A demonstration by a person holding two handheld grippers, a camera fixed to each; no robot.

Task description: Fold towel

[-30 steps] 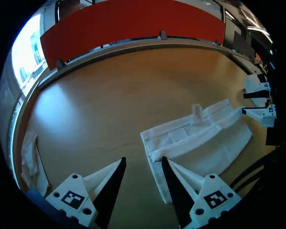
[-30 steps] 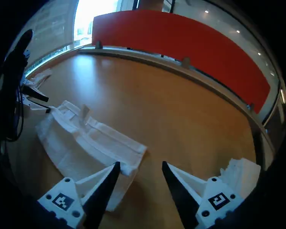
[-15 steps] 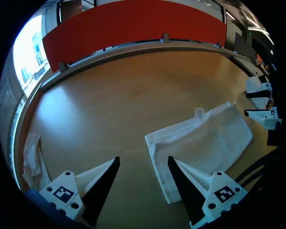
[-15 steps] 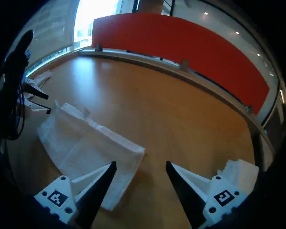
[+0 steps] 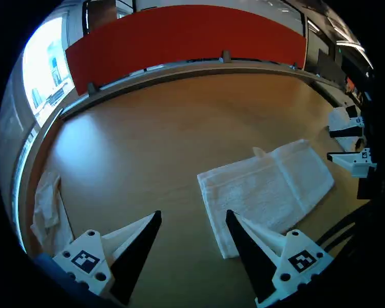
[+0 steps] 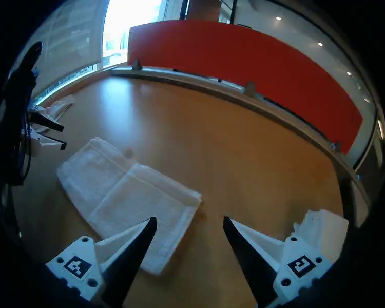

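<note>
A white towel [image 5: 268,191] lies folded flat on the wooden table [image 5: 167,133], with a small tag sticking out at its far edge. My left gripper [image 5: 192,226] hovers open over the towel's near left corner, its right finger above the cloth. In the left gripper view, my right gripper [image 5: 328,143] stands open at the towel's far right end. The right gripper view shows the same towel [image 6: 128,192] with my right gripper [image 6: 189,231] open over its near corner. My left gripper [image 6: 64,138] is open at the towel's far left end. Nothing is held.
A red divider panel [image 5: 192,38] runs along the table's far edge. A crumpled white cloth [image 5: 46,213] lies at the table's left edge. A stack of white folded cloth [image 6: 323,226] sits near the right gripper's right finger. Bare wood stretches beyond the towel.
The towel's raised, bunched top layer has dropped and now lies flat as a neat fold. Both grippers have opened slightly wider and drawn back a little.
</note>
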